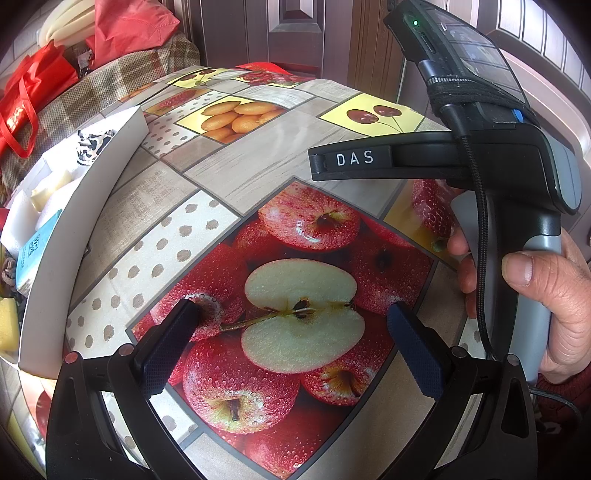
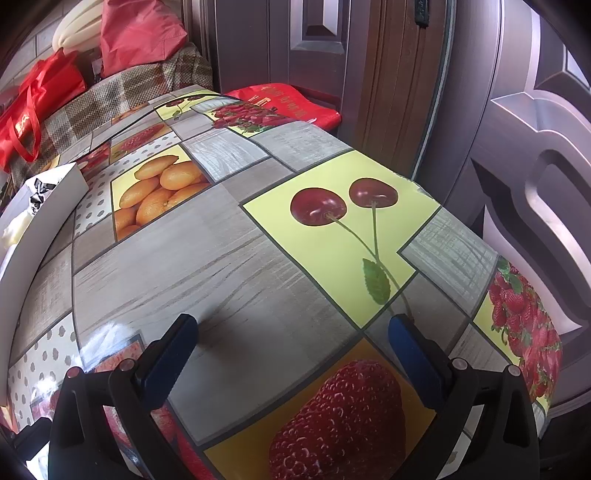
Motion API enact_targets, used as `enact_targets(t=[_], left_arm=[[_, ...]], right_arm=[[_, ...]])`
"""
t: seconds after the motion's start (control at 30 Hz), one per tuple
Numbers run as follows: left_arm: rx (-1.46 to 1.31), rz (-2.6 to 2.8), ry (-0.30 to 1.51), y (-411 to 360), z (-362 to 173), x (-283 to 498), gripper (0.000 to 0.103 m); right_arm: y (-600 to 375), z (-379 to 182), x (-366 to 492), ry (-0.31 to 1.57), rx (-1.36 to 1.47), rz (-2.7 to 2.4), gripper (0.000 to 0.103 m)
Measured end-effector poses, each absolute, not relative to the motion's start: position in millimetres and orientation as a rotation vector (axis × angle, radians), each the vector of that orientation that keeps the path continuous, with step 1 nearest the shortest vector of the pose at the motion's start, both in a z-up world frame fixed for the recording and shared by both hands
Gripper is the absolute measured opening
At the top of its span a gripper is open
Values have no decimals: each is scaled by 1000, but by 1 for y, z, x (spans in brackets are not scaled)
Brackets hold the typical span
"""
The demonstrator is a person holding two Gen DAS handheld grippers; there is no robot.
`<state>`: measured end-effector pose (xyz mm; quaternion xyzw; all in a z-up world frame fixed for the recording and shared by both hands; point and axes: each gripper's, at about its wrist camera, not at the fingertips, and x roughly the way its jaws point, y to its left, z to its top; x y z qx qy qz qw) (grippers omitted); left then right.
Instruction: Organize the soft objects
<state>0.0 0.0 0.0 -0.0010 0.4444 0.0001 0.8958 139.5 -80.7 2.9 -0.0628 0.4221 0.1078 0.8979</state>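
A white box stands on the fruit-print tablecloth at the left. It holds a black-and-white cloth, white foam pieces, a blue packet and a yellow sponge. My left gripper is open over the printed apples, right of the box, with nothing between its fingers. A hand holds the right tool at the right, and one of its fingers reaches over the table. In the right wrist view my right gripper is open and empty above the cloth, with the box far to its left.
Beyond the table's far left lies a plaid-covered seat with red bags and a red cushion. Another red bag sits past the far edge. Brown doors stand close behind and to the right of the table's edge.
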Motion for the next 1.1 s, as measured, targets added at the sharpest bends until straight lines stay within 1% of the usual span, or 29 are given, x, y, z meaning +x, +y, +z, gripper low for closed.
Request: enact_targets(t=[1.1], left_arm=[[-2,0,921,0,0,0,102]], right_arm=[[-75,2,139,873,-132,230,103]])
